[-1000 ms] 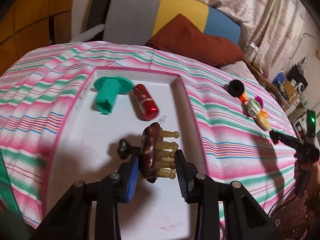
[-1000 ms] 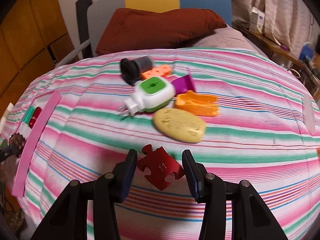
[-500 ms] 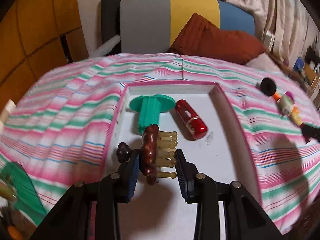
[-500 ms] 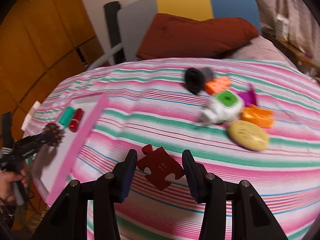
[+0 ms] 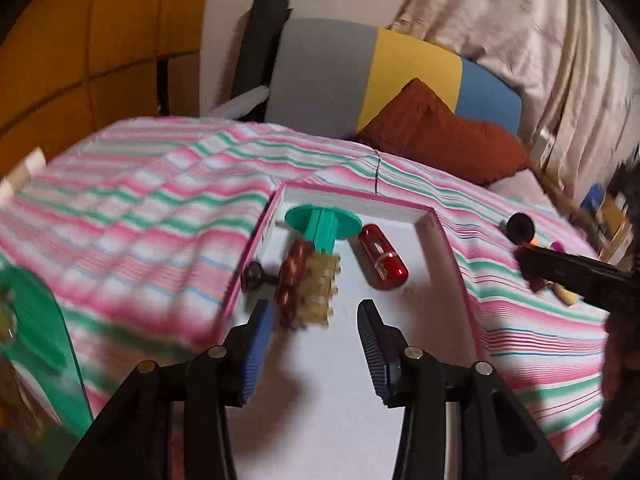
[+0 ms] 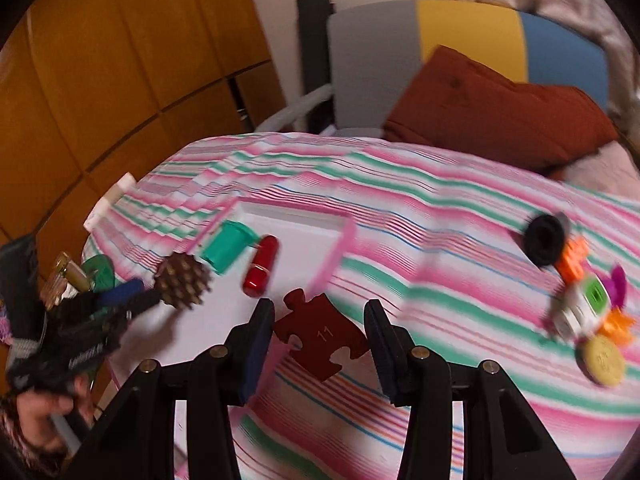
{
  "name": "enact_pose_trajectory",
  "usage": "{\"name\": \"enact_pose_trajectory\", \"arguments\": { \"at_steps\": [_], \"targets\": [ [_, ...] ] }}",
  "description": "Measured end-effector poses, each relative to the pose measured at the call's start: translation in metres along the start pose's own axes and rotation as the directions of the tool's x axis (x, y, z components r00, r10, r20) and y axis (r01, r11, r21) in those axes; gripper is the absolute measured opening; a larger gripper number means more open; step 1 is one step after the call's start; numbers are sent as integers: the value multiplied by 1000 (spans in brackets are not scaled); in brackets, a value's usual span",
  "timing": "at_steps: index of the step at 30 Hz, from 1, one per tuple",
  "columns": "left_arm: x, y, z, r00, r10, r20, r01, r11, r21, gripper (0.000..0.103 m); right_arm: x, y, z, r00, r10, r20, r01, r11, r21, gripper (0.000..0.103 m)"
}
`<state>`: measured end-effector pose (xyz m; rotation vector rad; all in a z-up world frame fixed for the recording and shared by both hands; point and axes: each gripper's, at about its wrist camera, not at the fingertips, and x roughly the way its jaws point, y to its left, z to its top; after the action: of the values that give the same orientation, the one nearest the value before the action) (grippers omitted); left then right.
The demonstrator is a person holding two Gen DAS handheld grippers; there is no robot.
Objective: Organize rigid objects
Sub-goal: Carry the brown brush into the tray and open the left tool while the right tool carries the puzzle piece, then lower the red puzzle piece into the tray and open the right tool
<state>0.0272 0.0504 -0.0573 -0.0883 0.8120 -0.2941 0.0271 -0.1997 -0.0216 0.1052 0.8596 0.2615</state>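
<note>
My left gripper [image 5: 315, 320] is open over the white tray with a pink rim [image 5: 448, 248]. A brown wooden massager with pale pegs [image 5: 306, 284] lies blurred just beyond its left finger, free of the jaws. A teal flanged piece [image 5: 322, 226] and a red capsule [image 5: 383, 257] lie further in the tray. My right gripper [image 6: 320, 334] is shut on a dark red puzzle piece [image 6: 322, 336] marked 11, held above the tray's near right edge [image 6: 332, 256]. In the right wrist view the left gripper [image 6: 120, 300] and the massager [image 6: 182, 282] show at the left.
A cluster of loose objects lies on the striped cover to the right: a black cylinder [image 6: 544, 238], an orange block [image 6: 574, 258], a white and green plug-in [image 6: 580, 304], a yellow oval [image 6: 602, 360]. A rust pillow [image 6: 500, 108] and a headboard stand behind.
My left gripper has opened and let go of the massager, which now lies in the tray. My right gripper has carried the puzzle piece left, from the object cluster to the tray.
</note>
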Motion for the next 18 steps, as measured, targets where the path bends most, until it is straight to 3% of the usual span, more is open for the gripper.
{"name": "enact_pose_trajectory", "arguments": {
  "at_steps": [8, 18],
  "targets": [
    [-8, -6, -14, 998, -58, -17, 58, 998, -1, 44, 45, 33, 27, 999, -4, -46, 1, 997, -74, 47],
    [-20, -8, -21, 995, -95, -27, 95, 995, 9, 44, 93, 42, 47, 991, -101, -88, 86, 985, -152, 48]
  ]
}}
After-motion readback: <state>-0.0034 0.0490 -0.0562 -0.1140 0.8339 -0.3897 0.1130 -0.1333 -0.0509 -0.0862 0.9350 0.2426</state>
